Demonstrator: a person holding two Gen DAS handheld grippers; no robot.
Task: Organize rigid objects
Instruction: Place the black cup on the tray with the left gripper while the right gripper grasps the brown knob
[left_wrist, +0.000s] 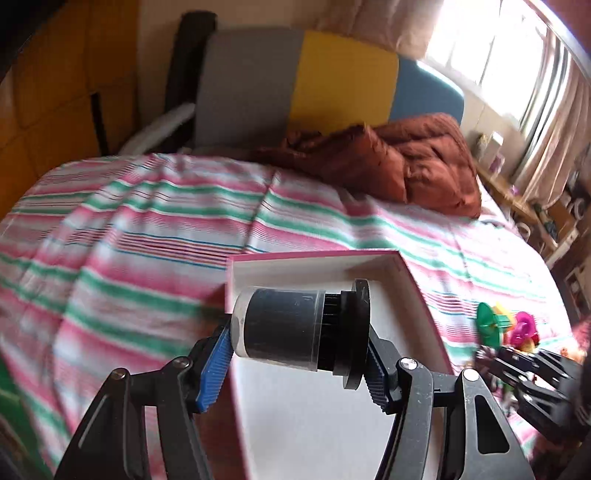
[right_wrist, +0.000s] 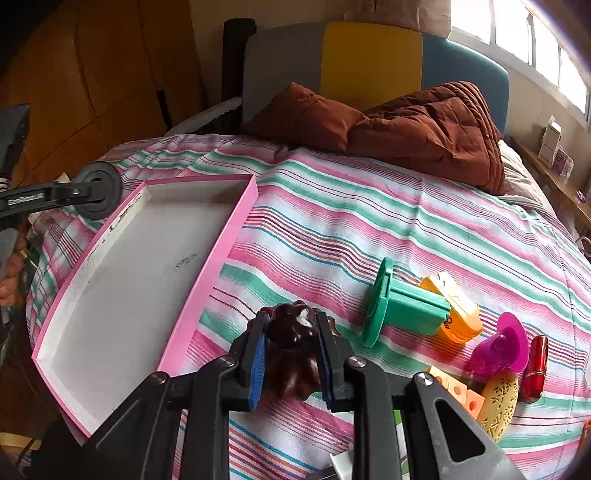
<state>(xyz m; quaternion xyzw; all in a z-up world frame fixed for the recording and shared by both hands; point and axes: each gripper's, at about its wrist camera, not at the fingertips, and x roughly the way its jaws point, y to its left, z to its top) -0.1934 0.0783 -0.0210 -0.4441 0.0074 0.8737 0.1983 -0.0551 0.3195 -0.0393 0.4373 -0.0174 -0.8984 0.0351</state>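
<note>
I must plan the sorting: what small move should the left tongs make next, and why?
Probably lower the black brush into the pink box and release. The left tongs already hold it above the box's empty white floor.

A bed (right_wrist: 369, 206) with a pink, green and white striped cover carries a shallow pink box (right_wrist: 207, 269) toward its left side, a rumpled brown quilt (right_wrist: 424, 125) at the head, and small toys near its right edge: a green spool (right_wrist: 402, 306), an orange block (right_wrist: 458, 310), a magenta piece (right_wrist: 506, 343), a red lipstick (right_wrist: 535, 369).

pink box (left_wrist: 413, 280) near end cut off, toys (left_wrist: 506, 325) perhaps blurred
</note>
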